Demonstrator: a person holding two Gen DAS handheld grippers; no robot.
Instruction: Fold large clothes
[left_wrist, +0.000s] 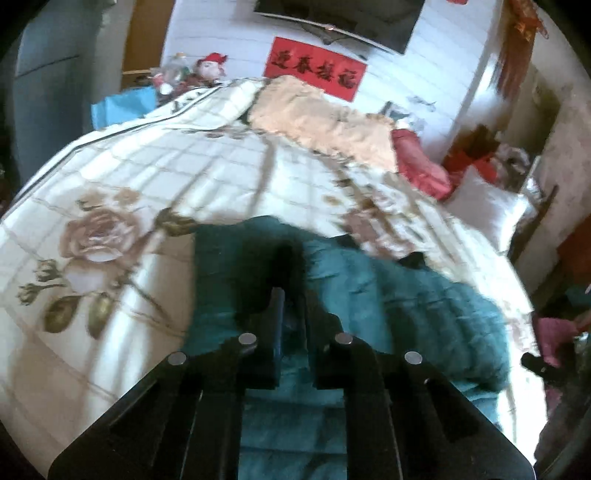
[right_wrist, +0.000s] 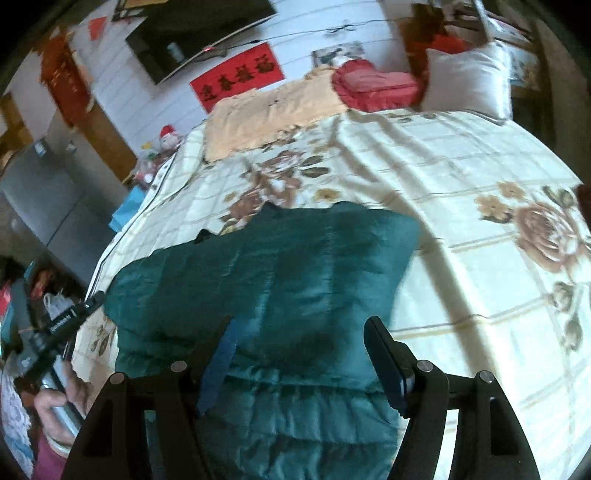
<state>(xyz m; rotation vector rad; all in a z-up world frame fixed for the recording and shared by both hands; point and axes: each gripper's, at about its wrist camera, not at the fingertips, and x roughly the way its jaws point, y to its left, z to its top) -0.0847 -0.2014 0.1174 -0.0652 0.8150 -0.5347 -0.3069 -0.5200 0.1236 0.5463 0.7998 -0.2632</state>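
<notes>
Teal quilted jacket (right_wrist: 280, 280) lies on the floral bedspread (right_wrist: 461, 229) — right gripper (right_wrist: 306, 354) spread wide just above it, gripping nothing; left gripper (left_wrist: 291, 317) nearly closed, seemingly pinching jacket fabric. Beyond, a red pillow (right_wrist: 373, 85).

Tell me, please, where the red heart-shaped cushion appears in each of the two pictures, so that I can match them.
Left wrist view: the red heart-shaped cushion lies at the right of centre, upper half, at the far end of the bed.
Right wrist view: the cushion lies near the top, right of centre, just left of the white pillow.
Shared landmark: the red banner with black characters on the wall.
</notes>
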